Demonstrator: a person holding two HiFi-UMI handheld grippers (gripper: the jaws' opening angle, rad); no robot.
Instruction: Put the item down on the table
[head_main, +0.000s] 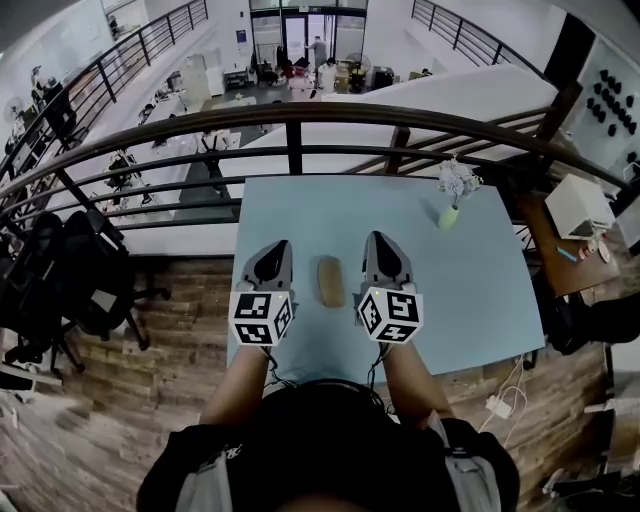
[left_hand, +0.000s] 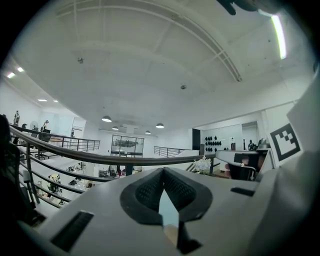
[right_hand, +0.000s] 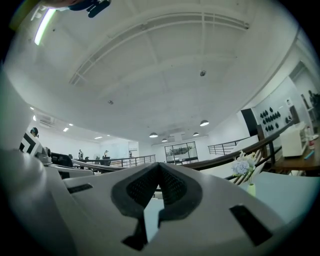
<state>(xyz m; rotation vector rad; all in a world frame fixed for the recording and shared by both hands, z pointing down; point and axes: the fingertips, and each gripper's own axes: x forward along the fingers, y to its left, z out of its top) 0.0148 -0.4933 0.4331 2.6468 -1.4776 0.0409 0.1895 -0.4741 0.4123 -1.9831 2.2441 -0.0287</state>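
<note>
Tan oblong item (head_main: 331, 281) lies on smooth pale-blue table (head_main: 480, 300); left gripper (head_main: 276, 250) at nine o'clock, right gripper (head_main: 377, 242) at three, both closed, empty.

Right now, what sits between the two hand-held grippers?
In the head view, a tan oblong item lies flat on the light blue table between the left hand-held gripper and the right hand-held gripper, touching neither.

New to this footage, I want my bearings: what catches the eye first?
A tan oblong item lies on the pale blue table between the left gripper and the right gripper, both shut and empty. A small vase of flowers stands near the table's far right corner, before a dark railing.
</note>
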